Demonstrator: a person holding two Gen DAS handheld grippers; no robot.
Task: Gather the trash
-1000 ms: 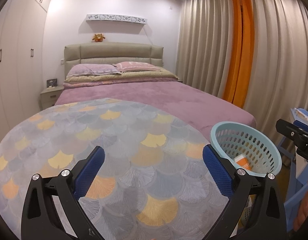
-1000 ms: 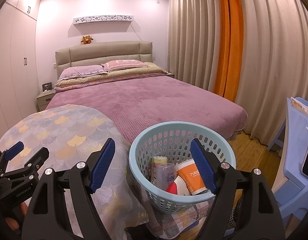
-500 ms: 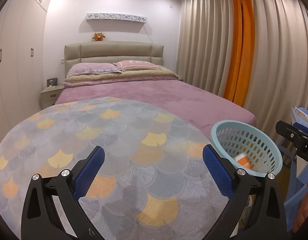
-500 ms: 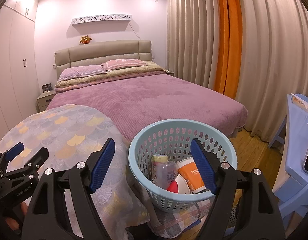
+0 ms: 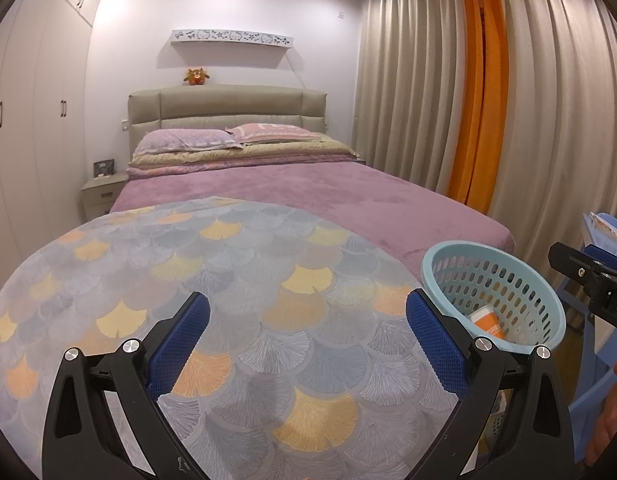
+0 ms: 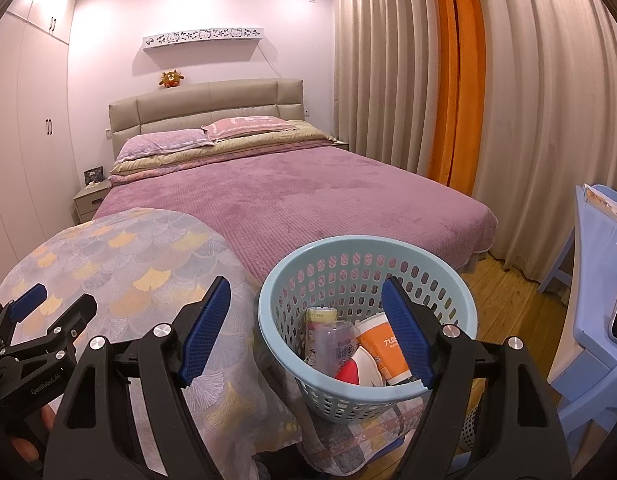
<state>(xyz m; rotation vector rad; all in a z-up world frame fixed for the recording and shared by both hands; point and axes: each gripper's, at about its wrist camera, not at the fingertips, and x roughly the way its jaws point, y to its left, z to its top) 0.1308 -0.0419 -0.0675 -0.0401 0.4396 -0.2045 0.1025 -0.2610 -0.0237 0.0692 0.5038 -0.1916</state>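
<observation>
A light blue perforated basket stands beside the round table and holds trash: an orange-and-white cup, a clear bottle, a yellow-capped bottle and something red. The basket also shows in the left wrist view with the orange cup inside. My right gripper is open and empty, above and in front of the basket. My left gripper is open and empty over the round table with the fan-pattern cloth. The left gripper also shows at the left of the right wrist view.
A bed with a purple cover lies behind the table and basket. Beige and orange curtains hang at the right. A blue chair or small desk stands at the far right on the wooden floor. A nightstand and wardrobes are at the left.
Both views shift only slightly; the right gripper has drifted a little. Both grippers stay open and empty.
</observation>
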